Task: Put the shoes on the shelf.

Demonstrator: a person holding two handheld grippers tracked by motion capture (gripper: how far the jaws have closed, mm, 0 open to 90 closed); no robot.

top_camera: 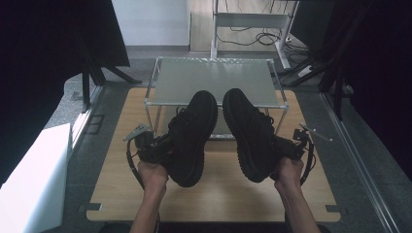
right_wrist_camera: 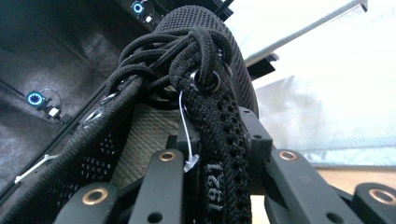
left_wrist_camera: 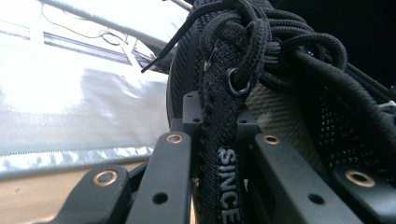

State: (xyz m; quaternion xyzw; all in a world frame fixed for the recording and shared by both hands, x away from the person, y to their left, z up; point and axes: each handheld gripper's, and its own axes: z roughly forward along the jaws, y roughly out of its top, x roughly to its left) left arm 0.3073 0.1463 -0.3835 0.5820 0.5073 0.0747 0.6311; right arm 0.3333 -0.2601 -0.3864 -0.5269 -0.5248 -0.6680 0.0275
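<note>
- Two black shoes are held up above the middle of the wooden worktop, just in front of a metal-framed rack with a pale shelf that stands toward the far edge.
- The left shoe runs lengthwise away from the person, toe toward the rack and leaning slightly right; the right shoe lies likewise, toe leaning slightly left, so the toes nearly meet.
- In the high view the soles face the camera, hiding the uppers; the tools' jaws are mostly covered by the shoes and hands.
- The left tool has its jaws closed on the left shoe's laced edge strip, marked "SINCE".
- The right tool clamps the right shoe's matching strip, marked "1921".
- Each shoe rises straight ahead of its tool, heel end nearest the hand.
</note>
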